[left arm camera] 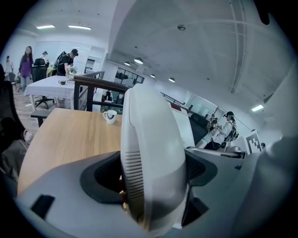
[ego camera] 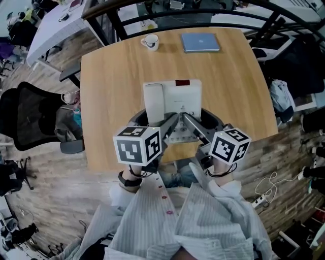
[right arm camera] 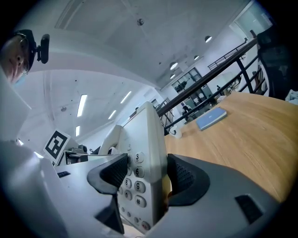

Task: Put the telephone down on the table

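A white desk telephone (ego camera: 173, 103) lies face up over the near part of the wooden table (ego camera: 111, 76), its handset (ego camera: 154, 102) on the left side. My left gripper (ego camera: 156, 123) is shut on the handset end (left arm camera: 150, 153), with a dark pad on each side of it. The keypad side (right arm camera: 145, 153) is clamped in my right gripper (ego camera: 201, 125), also shut, the number keys showing between the pads. Both grippers (left arm camera: 153, 175) (right arm camera: 143, 180) hold it from its near edge. Whether the base touches the tabletop cannot be told.
A white cup (ego camera: 150, 41) (left arm camera: 110, 116) and a blue notebook (ego camera: 200, 42) (right arm camera: 212, 118) sit at the table's far edge. A black office chair (ego camera: 30, 119) stands left of the table. A dark railing (ego camera: 167, 12) runs behind it. People stand in the background.
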The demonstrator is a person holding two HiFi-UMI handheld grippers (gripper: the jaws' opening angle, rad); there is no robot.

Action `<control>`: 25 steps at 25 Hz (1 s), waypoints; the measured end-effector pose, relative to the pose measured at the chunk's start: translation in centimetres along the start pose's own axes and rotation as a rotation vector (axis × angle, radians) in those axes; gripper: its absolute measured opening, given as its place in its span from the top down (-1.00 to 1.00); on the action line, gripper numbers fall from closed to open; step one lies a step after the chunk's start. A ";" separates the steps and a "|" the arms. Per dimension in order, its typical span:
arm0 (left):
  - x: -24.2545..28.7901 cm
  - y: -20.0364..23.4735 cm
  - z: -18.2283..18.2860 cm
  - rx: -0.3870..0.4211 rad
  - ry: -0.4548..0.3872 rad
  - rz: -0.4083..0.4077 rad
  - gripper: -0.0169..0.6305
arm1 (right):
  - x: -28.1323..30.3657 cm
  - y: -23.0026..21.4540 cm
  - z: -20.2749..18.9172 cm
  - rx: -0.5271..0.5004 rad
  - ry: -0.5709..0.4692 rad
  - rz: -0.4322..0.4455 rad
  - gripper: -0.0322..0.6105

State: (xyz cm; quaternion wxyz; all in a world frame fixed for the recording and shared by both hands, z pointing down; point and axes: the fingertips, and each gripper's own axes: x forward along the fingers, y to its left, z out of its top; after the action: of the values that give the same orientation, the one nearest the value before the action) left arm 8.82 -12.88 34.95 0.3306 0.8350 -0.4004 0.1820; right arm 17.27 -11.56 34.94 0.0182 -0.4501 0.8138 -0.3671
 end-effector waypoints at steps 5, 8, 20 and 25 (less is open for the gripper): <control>0.9 0.1 0.6 -0.046 -0.033 0.064 -0.27 | 1.0 -1.0 1.1 -0.022 0.054 0.064 0.07; 1.1 0.7 0.1 -0.078 -0.038 0.095 -0.27 | 1.8 -1.3 0.8 -0.024 0.088 0.099 0.07; 0.4 2.5 -0.2 -0.137 -0.045 0.169 -0.27 | 3.9 -0.7 0.1 -0.020 0.158 0.165 0.07; 0.4 3.4 -0.2 -0.140 -0.044 0.156 -0.27 | 4.7 -0.5 -0.1 -0.019 0.159 0.155 0.07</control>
State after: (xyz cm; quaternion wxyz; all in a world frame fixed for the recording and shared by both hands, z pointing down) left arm 6.39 -14.54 36.70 0.3643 0.7798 -0.4831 0.1606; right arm 14.78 -15.17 36.69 -0.0222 -0.3554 0.8486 -0.3913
